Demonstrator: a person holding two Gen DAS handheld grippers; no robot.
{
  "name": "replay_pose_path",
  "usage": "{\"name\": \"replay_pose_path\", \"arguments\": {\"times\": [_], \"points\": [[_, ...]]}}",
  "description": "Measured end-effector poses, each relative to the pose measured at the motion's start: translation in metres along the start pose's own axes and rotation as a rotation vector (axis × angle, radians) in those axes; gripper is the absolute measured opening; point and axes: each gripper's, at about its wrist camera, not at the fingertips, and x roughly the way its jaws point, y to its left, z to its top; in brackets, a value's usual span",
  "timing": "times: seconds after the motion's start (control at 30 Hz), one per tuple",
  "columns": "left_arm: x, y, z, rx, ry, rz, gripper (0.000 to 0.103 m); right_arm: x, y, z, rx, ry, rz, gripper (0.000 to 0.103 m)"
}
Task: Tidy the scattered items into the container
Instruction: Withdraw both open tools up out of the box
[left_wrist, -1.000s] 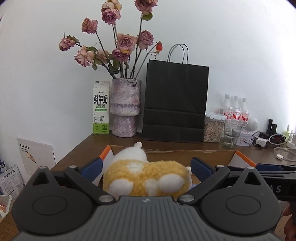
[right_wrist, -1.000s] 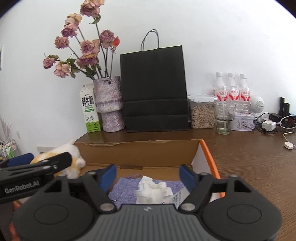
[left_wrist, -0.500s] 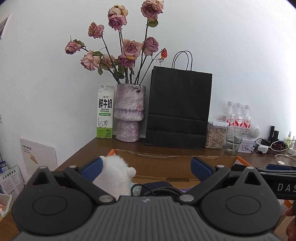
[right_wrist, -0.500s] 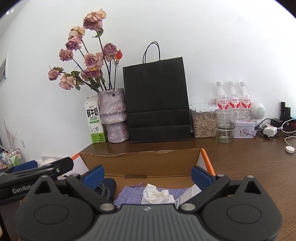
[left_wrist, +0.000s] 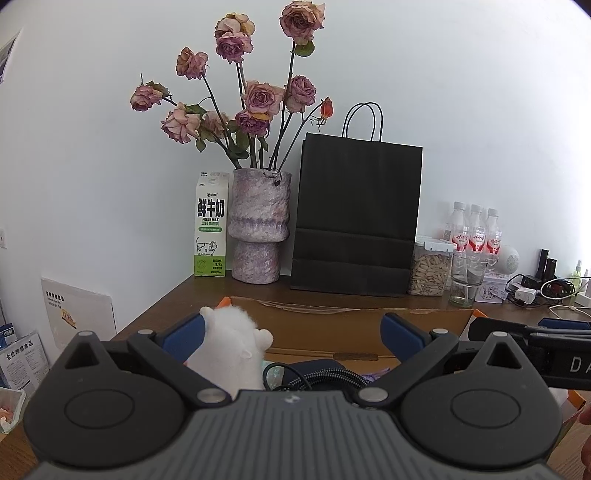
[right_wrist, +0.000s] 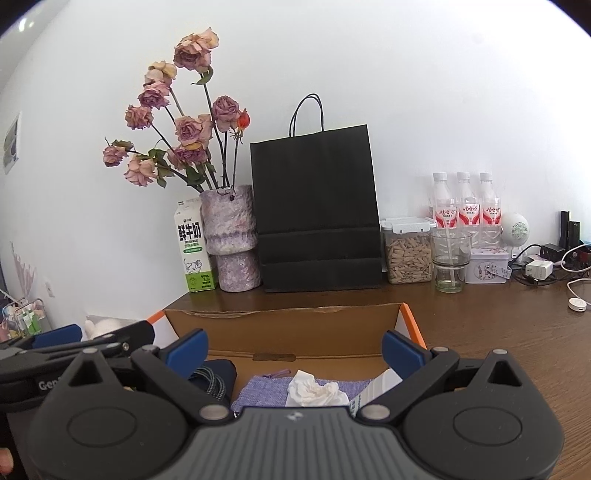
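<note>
White plush toy (left_wrist: 231, 350) upright in cardboard box (right_wrist: 288, 325), ears up, both grippers' jaws apart

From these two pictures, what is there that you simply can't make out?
- Box floor, right wrist view: the tool's own body covers the near part.
- Plush toy, left wrist view: its lower half is behind the left tool, so whether it rests in the box is unclear.
- Carton beside the tissue, right wrist view: mostly hidden by a tool finger.
- Leaflets, left wrist view: print too small, cut by the edge.
</note>
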Motion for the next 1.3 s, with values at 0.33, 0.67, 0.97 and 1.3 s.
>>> {"name": "replay_pose_path", "arguments": {"times": [0.33,0.67,0.97,1.3], "points": [[-0.035,0.005,-0.014,0.01,-0.13,-0.006,0.103,-0.03,0.008,-0.018,-0.07,-0.094,-0.006,0.101],[-0.073,0.012,-0.035,0.033,-0.171,0.022,0.103,-0.068,0.013,-0.049,-0.094,-0.096,-0.026,0.101],[-0.108,0.042,-0.047,-0.022,-0.033,0.052,0.103,-0.104,0.017,-0.076,-0.142,0.043,-0.012,0.101],[-0.122,0.065,-0.066,0.021,0.107,0.087,0.103,-0.104,0.022,-0.101,-0.161,0.238,-0.03,0.098]]}}
